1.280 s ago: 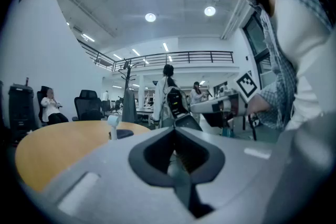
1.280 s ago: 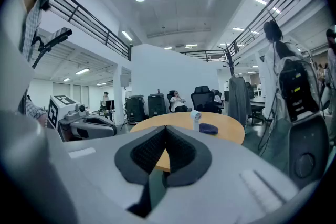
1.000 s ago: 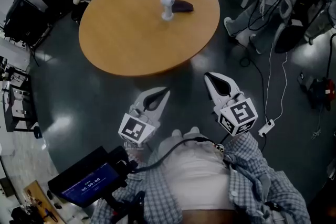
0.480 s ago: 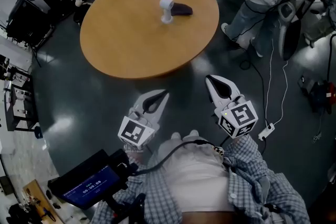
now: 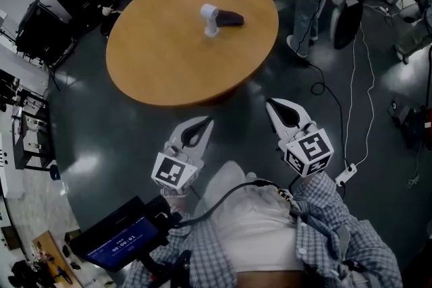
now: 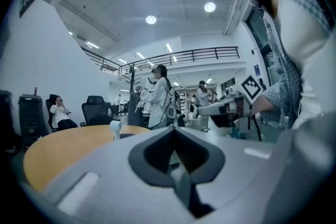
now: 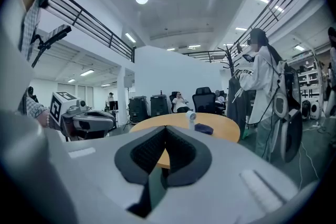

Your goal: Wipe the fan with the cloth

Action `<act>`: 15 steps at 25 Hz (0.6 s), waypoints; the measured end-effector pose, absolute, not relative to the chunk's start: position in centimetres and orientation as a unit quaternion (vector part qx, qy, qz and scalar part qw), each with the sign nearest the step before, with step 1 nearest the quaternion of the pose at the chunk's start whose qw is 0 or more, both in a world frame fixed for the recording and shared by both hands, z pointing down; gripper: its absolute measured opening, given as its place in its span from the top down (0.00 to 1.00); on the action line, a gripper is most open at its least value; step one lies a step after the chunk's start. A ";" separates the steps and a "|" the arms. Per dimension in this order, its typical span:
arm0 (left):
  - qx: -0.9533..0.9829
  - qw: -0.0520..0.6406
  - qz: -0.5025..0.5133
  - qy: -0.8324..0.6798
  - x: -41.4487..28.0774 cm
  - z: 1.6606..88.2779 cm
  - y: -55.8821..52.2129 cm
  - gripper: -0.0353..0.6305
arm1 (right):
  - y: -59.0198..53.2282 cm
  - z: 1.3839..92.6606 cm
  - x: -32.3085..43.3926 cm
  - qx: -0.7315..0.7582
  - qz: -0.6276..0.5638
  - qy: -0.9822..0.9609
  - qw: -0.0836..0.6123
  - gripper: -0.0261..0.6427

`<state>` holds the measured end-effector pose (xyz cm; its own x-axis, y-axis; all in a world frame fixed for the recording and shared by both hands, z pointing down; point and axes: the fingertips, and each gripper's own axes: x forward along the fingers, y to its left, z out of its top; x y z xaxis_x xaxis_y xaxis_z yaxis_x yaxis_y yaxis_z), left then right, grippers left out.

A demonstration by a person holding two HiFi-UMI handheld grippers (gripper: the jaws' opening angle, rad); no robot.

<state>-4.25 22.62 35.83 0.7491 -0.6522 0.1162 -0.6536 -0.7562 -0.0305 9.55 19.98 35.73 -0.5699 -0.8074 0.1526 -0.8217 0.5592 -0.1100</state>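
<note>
Both tongs are closed and empty. The left gripper (image 5: pixel 206 122) and the right gripper (image 5: pixel 273 104) are side by side over the dark floor, short of the near edge of the round table (image 5: pixel 162 64), each with its jaws pressed together. From that, the step in hand looks like the approach, with the cloth to be fetched first. The dark cloth (image 5: pixel 231 18) lies toward the table's far side, touching or just beside the small white fan (image 5: pixel 210 17), on its right.

To do it well, come up to the table's near edge and part the right jaws before reaching. Pinch the cloth at the end away from the fan, so the light fan is not toppled. The left gripper could then steady the fan's stand.

Only the head view shows the gap between tongs and table, and the cables on the floor to the table's right. Only the right gripper view shows the fan standing upright with the cloth low beside it, and a seated person beyond the table's far edge.
</note>
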 end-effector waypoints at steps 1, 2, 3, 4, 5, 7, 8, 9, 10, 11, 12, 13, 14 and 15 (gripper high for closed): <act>0.935 0.000 0.057 -0.350 -4.1 35.9 22.4 0.94 | 19.9 35.7 9.8 0.463 0.083 -0.882 0.040 0.96; 0.935 -0.007 0.055 -0.349 -4.0 36.0 22.1 0.94 | 19.7 35.7 10.0 0.464 0.082 -0.881 0.038 0.96; 0.936 -0.008 0.055 -0.348 -3.9 36.0 21.8 0.94 | 19.5 35.8 10.2 0.466 0.083 -0.880 0.037 0.96; 0.936 -0.004 0.057 -0.347 -3.8 35.8 21.6 0.94 | 19.4 35.9 10.3 0.468 0.084 -0.879 0.036 0.96; 0.937 0.000 0.059 -0.346 -3.6 35.7 21.2 0.94 | 19.1 36.1 10.5 0.471 0.086 -0.877 0.036 0.96; 0.937 0.001 0.057 -0.346 -3.4 35.6 20.1 0.94 | 18.4 36.4 10.9 0.474 0.088 -0.875 0.038 0.96; 0.936 0.000 0.055 -0.346 -3.4 35.5 19.5 0.94 | 17.8 36.5 11.1 0.475 0.088 -0.874 0.040 0.96; 0.936 0.000 0.052 -0.347 -3.3 35.5 18.7 0.94 | 17.2 36.6 11.2 0.476 0.088 -0.874 0.042 0.96; 0.936 0.001 0.050 -0.348 -3.2 35.6 17.9 0.94 | 16.4 36.7 11.3 0.476 0.087 -0.874 0.045 0.96; 0.936 0.003 0.050 -0.349 -3.2 35.8 17.0 0.94 | 15.5 36.7 11.4 0.476 0.087 -0.874 0.047 0.96; 0.936 0.003 0.051 -0.348 -3.2 35.9 15.9 0.94 | 14.4 36.7 11.4 0.475 0.086 -0.874 0.048 0.96; 0.936 0.002 0.054 -0.347 -3.2 36.1 14.6 0.94 | 13.1 36.7 11.3 0.474 0.084 -0.875 0.049 0.96; 0.937 0.000 0.059 -0.344 -3.2 36.3 13.1 0.94 | 11.6 36.7 11.2 0.474 0.082 -0.875 0.051 0.96; 0.938 0.000 0.063 -0.341 -3.3 36.5 11.7 0.94 | 9.9 36.7 11.1 0.473 0.079 -0.876 0.055 0.96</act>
<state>-3.26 11.65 36.48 0.7595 -0.6397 0.1183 -0.6396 -0.7675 -0.0440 11.08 9.94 36.70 -0.5460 -0.8202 0.1705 -0.8375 0.5395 -0.0867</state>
